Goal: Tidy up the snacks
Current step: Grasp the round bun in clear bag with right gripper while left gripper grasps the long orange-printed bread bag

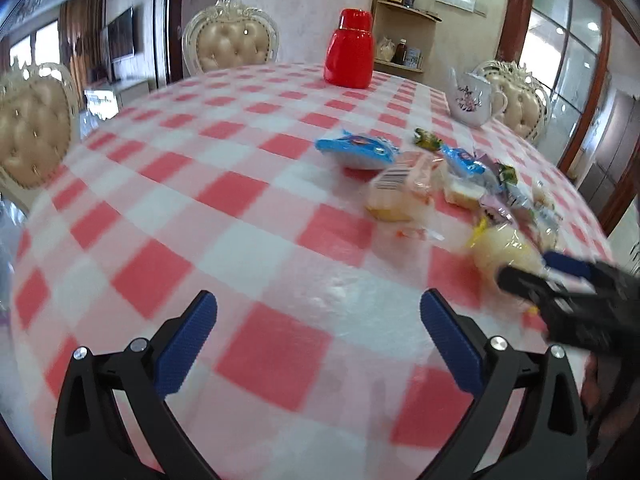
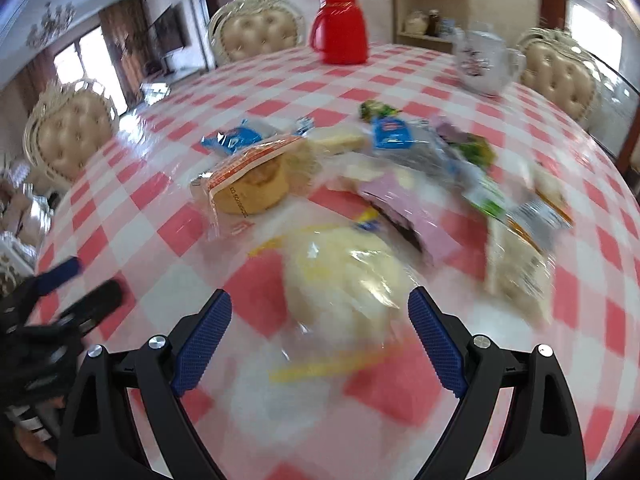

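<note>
The job looks like it has hardly begun. The snacks lie in a loose, mixed heap on the red-and-white checked tablecloth (image 1: 256,208), in the right half of the left wrist view and across the middle of the right wrist view. Nothing looks sorted or lined up yet, and I see no box or tray to put them in.

The right gripper (image 2: 320,328) has its claw spread wide. The pale round bun in a clear crinkly wrapper (image 2: 344,276) sits just past its blue tips, low in the middle of that view, but it is not pinched. My guess is that this bun gets picked first.

The left gripper (image 1: 320,328) is wide too and holds nothing. It hangs over bare cloth at the bottom of its view, well apart from the heap.

Other snacks in the heap are a round brown cake in a clear pack with an orange strip (image 2: 252,188), a flat blue packet (image 1: 356,152) and a pale pink packet (image 2: 404,208). All of them are left to do.

Both views are smeared, so the packet words can't be read. At the right side of the heap I can't tell where one snack ends and the next starts. A tall red plastic flask (image 1: 349,49) and a white flowered teapot (image 1: 472,98) stand at the far top edge.
</note>
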`<state>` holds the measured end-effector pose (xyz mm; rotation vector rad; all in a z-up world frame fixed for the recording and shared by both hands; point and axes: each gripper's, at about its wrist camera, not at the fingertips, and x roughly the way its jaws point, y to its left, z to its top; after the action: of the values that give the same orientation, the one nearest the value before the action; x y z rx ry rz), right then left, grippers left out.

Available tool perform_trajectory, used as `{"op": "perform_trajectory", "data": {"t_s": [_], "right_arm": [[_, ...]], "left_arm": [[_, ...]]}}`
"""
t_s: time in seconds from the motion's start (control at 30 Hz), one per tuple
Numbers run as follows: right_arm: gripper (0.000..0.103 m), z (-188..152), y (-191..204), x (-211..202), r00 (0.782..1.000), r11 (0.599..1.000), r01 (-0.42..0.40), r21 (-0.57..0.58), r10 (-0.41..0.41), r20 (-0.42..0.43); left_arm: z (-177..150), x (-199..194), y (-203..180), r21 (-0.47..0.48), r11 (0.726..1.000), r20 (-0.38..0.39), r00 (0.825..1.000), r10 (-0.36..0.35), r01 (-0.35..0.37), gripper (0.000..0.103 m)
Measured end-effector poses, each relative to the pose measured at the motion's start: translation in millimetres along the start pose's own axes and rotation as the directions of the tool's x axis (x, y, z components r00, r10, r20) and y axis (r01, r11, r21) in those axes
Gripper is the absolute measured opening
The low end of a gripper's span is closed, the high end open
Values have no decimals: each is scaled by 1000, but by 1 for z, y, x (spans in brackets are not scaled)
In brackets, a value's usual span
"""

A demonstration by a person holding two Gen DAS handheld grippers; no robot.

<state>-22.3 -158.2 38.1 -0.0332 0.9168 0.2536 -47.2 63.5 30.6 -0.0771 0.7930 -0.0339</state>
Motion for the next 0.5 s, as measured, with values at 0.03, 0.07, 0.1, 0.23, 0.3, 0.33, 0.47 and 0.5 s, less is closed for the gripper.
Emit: {"op": "perform_trajectory", "data": {"t_s": [0.03, 0.07, 0.1, 0.23, 0.3, 0.33, 0.47, 0.5], "right_arm": [[87, 2, 3, 5, 1000, 999, 31, -23, -31, -3], [87, 5, 6, 12, 998, 997, 60, -49, -61, -6], [87, 7, 7, 19, 997, 994, 77, -73, -79, -18], [87, 7, -3, 36, 992, 989, 101, -107, -108, -65], [87, 6, -21, 45, 994, 998, 40, -54, -45, -104], [87, 5, -27, 45, 995, 999, 14, -38, -18, -101], [75, 1, -40, 32, 999, 1000, -22, -10, 22, -35], [73, -3, -42, 26, 1000, 1000, -24, -4, 24, -14]], "left_arm": [[0, 0, 4, 7, 1000, -14, 1000, 4, -4, 102], [1, 0, 6, 11, 1000, -24, 1000, 0, 1, 102], [3, 2, 7, 13, 1000, -30, 1000, -3, 4, 102], [17, 8, -8, 102, 995, -42, 999, -12, 16, 102], [21, 15, -24, 152, 988, -50, 999, -18, 25, 102], [24, 19, -32, 170, 985, -52, 998, -20, 29, 102], [33, 37, -57, 201, 978, -78, 996, -47, 62, 102], [35, 41, -61, 208, 976, -84, 995, -52, 69, 102]]}}
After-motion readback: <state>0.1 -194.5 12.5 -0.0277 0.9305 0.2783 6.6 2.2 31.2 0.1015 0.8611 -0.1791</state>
